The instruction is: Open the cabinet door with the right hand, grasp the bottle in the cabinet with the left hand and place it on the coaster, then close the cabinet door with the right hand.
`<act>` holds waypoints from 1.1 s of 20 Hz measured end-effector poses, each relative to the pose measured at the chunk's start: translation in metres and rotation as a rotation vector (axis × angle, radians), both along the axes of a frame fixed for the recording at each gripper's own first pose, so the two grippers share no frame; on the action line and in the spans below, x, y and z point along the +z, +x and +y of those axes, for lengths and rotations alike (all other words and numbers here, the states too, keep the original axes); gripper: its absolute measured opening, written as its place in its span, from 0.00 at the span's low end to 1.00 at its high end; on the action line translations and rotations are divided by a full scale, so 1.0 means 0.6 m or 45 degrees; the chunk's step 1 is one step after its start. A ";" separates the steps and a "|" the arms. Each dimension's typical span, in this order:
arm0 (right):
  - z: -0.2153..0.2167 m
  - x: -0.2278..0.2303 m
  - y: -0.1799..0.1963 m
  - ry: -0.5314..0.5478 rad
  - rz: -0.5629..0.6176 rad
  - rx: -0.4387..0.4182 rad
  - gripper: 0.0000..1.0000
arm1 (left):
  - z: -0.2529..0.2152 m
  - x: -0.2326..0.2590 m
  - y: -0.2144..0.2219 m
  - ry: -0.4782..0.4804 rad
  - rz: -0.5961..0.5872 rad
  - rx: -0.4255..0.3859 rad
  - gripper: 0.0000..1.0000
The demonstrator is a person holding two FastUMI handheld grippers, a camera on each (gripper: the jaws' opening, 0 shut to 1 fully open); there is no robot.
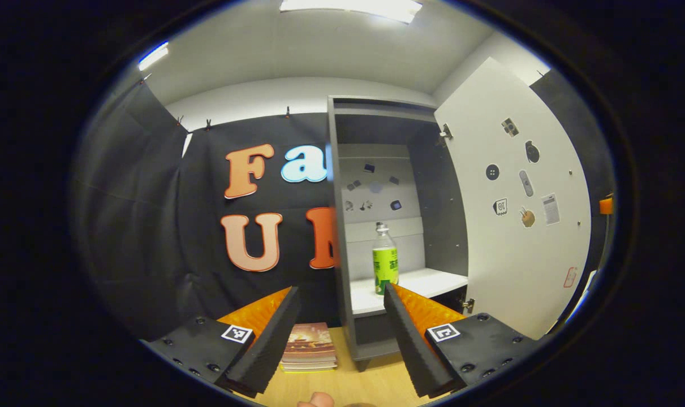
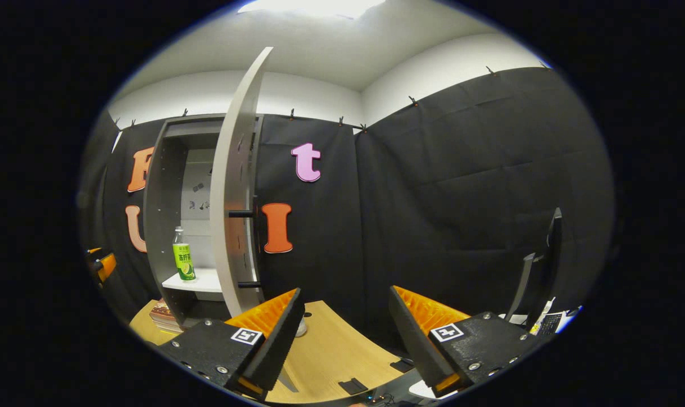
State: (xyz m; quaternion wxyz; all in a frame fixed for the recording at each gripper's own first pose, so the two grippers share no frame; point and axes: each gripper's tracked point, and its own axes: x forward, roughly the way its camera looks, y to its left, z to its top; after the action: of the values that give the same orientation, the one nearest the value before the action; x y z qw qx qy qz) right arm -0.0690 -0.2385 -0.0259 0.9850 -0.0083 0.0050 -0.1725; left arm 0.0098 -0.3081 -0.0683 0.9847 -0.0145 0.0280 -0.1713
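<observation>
the clear bottle point(image 1: 385, 261) with a green label stood upright ahead of the spread left gripper point(image 1: 340, 316). the right gripper point(image 2: 345, 322) was spread too, gripping nothing.

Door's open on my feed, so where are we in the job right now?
Done: the cabinet door stands swung wide open. In hand: nothing yet; the left gripper is open and aimed at the bottle, which stands upright on the cabinet shelf. The right gripper is open, off the door handle. Left: grasp the bottle, set it on the coaster, close the door.
</observation>
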 end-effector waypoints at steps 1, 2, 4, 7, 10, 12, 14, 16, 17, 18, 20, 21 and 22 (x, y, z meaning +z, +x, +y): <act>-0.008 -0.005 -0.001 -0.006 0.009 -0.007 0.93 | -0.027 -0.006 0.011 -0.021 0.014 -0.018 0.93; -0.020 -0.011 0.001 -0.013 0.017 -0.018 0.93 | -0.052 -0.012 0.021 -0.039 0.027 -0.031 0.96; -0.033 -0.016 0.005 -0.017 0.026 -0.035 0.93 | -0.101 -0.024 0.050 -0.044 0.048 -0.052 0.93; -0.047 -0.019 0.011 -0.014 0.032 -0.051 0.93 | -0.154 -0.051 0.108 -0.045 0.087 -0.057 0.96; -0.075 -0.022 0.019 -0.047 0.033 -0.093 0.93 | -0.181 -0.053 0.162 -0.053 0.097 -0.031 0.96; -0.091 -0.021 0.022 -0.060 0.032 -0.118 0.93 | -0.200 -0.056 0.201 -0.068 0.112 -0.025 0.97; -0.102 -0.024 0.028 -0.060 0.030 -0.134 0.93 | -0.216 -0.060 0.240 -0.059 0.130 -0.012 0.97; -0.113 -0.029 0.041 -0.064 0.037 -0.144 0.93 | -0.224 -0.061 0.270 -0.034 0.123 0.011 0.97; -0.120 -0.035 0.047 -0.066 0.045 -0.154 0.93 | -0.226 -0.064 0.291 -0.025 0.119 0.030 0.97; -0.127 -0.042 0.054 -0.065 0.051 -0.160 0.93 | -0.231 -0.069 0.308 -0.020 0.123 0.036 0.97; -0.131 -0.053 0.064 -0.054 0.059 -0.163 0.93 | -0.242 -0.082 0.331 -0.017 0.136 0.034 0.97; -0.132 -0.057 0.067 -0.047 0.059 -0.162 0.93 | -0.244 -0.087 0.340 -0.008 0.137 0.035 0.97; -0.136 -0.059 0.072 -0.040 0.058 -0.161 0.93 | -0.248 -0.092 0.350 0.008 0.136 0.036 0.97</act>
State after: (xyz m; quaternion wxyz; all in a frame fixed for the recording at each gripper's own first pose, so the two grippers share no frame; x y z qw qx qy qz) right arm -0.0259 -0.3198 -0.0616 0.9714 -0.0272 0.0252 -0.2343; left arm 0.2197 -0.4568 -0.1236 0.9842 -0.0208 0.0809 -0.1564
